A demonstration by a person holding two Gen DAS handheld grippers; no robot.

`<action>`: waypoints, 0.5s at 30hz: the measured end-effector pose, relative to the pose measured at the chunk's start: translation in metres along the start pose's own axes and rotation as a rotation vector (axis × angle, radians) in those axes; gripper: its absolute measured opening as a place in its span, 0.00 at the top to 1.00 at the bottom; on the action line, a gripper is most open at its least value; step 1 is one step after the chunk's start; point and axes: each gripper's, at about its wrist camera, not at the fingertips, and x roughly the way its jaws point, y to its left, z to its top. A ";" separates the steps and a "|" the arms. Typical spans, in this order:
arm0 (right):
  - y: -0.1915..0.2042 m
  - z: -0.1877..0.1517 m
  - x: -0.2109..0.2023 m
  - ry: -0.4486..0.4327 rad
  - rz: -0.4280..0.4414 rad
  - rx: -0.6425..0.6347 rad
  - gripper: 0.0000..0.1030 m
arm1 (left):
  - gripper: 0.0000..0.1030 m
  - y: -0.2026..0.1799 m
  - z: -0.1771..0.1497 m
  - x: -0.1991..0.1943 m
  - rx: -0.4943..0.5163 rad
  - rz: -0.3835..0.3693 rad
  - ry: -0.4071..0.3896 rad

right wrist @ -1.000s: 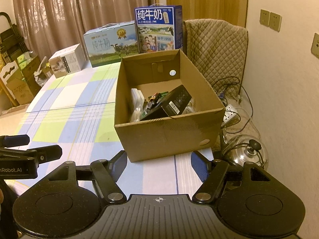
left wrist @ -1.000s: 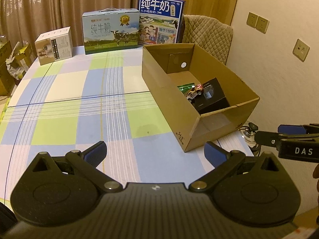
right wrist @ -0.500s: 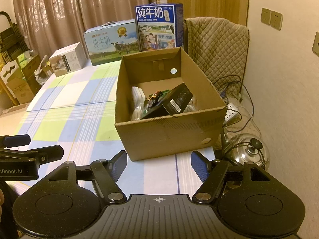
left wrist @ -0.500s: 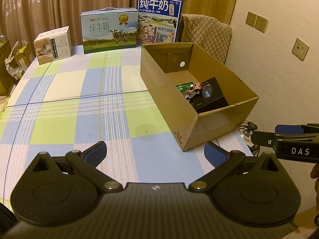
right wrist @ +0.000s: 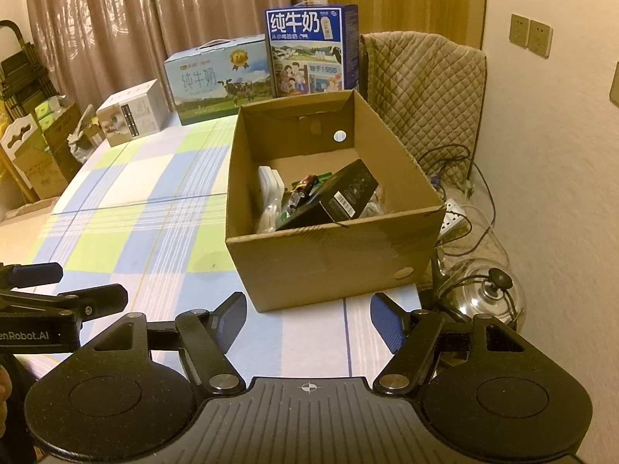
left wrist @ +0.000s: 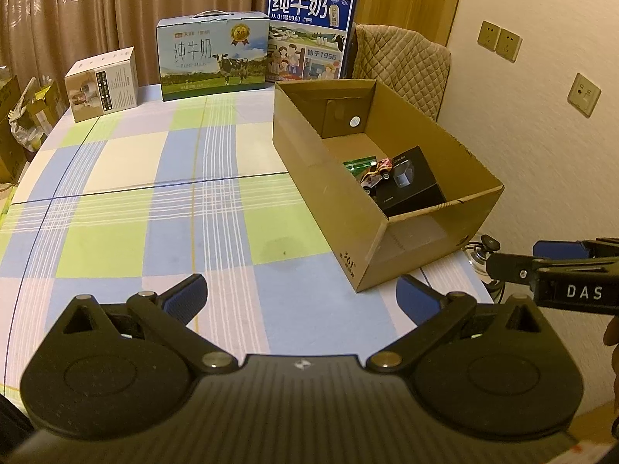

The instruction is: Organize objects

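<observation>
Cardboard box [right wrist: 329, 259] beyond both empty tools

Black ribbed bodies with round dotted discs, silver pivot screws, blue-padded fingers [left wrist: 185, 294]; white lettering "DAS" on right gripper [left wrist: 557, 266].

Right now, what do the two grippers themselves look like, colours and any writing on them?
Both are matte black with blue ribbed pads. The left gripper has round textured discs and silver pivot pins. The right gripper matches it; seen side-on from the left view, it carries white DAS lettering.
</observation>
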 end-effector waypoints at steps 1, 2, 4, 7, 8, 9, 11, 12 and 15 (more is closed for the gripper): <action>0.000 0.000 0.000 0.000 0.000 0.000 0.34 | 0.01 0.000 0.000 0.001 -0.001 0.000 0.001; 0.000 0.000 0.000 0.000 0.000 0.000 0.34 | 0.01 0.001 -0.001 0.001 -0.003 -0.001 0.001; 0.000 0.001 0.000 0.000 0.000 0.000 0.34 | 0.01 0.001 -0.001 0.001 -0.005 -0.002 0.002; 0.000 0.001 0.000 0.002 0.001 0.000 0.34 | 0.01 0.002 -0.002 0.001 -0.007 -0.002 0.003; 0.000 0.000 0.002 0.003 0.001 0.000 0.34 | 0.01 0.002 -0.001 0.002 -0.008 -0.003 0.003; 0.000 0.000 0.002 0.004 0.001 0.000 0.34 | 0.01 0.003 -0.001 0.002 -0.008 -0.003 0.004; -0.001 -0.001 0.003 0.006 0.001 0.000 0.34 | 0.01 0.003 -0.001 0.002 -0.008 -0.003 0.005; -0.001 -0.001 0.003 0.007 0.001 0.000 0.34 | 0.01 0.004 -0.001 0.002 -0.009 -0.005 0.006; -0.001 -0.002 0.004 0.009 0.000 0.001 0.34 | 0.01 0.004 -0.002 0.003 -0.003 -0.011 -0.001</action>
